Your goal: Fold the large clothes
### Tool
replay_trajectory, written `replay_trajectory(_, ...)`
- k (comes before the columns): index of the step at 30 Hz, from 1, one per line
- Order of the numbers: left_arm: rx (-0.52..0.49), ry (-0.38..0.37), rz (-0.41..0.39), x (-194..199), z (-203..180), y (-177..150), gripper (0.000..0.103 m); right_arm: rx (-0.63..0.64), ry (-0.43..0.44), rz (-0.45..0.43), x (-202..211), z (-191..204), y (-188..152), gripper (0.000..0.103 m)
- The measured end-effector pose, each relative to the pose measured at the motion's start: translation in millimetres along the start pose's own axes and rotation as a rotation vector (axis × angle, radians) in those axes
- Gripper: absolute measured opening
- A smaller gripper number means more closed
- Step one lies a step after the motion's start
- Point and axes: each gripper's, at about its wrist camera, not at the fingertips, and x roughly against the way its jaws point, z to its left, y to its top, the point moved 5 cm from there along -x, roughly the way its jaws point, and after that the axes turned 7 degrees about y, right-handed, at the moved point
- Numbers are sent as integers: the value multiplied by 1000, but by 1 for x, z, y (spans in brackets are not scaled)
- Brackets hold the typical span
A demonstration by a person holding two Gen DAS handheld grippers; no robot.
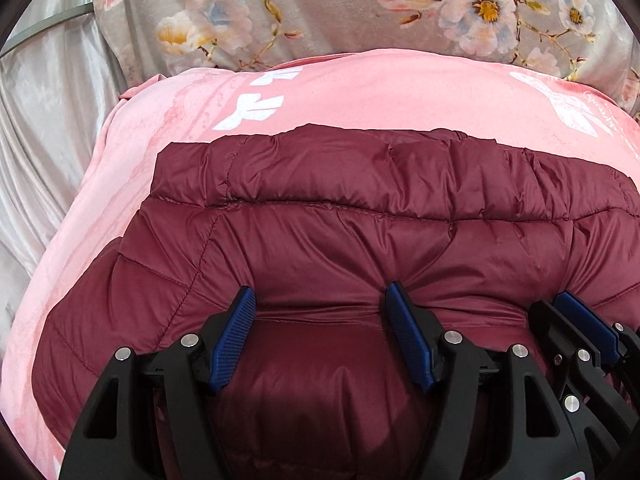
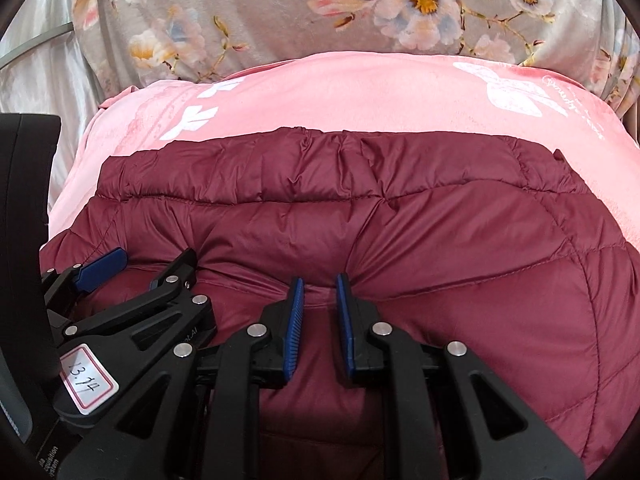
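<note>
Left wrist view: looks forward and steeply down along the left gripper (image 1: 320,300), very close over the maroon puffer jacket (image 1: 360,208).
Right wrist view: same downward slant along the right gripper (image 2: 319,286), equally close.
Facing: both toward the pink blanket (image 1: 360,92) and floral cover (image 1: 320,8) beyond.
Shared: jacket, blanket, cover; each view catches the other gripper at its edge.

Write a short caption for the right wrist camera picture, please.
Right gripper with fingers pinching a fold of maroon puffer jacket lying on a pink blanket.
</note>
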Motion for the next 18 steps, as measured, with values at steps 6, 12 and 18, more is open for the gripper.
replay_trajectory(6,145,-151,38,19,41,-5,67,8,-15,-28,24,11,-3,19)
replay_trajectory(12,349,-141,94,55,145,-40,70,32,56,-12,56,43,-35,19)
replay_trajectory(18,513,-145,220,37,204,-85,70,33,49,-3,53,46,-50,18)
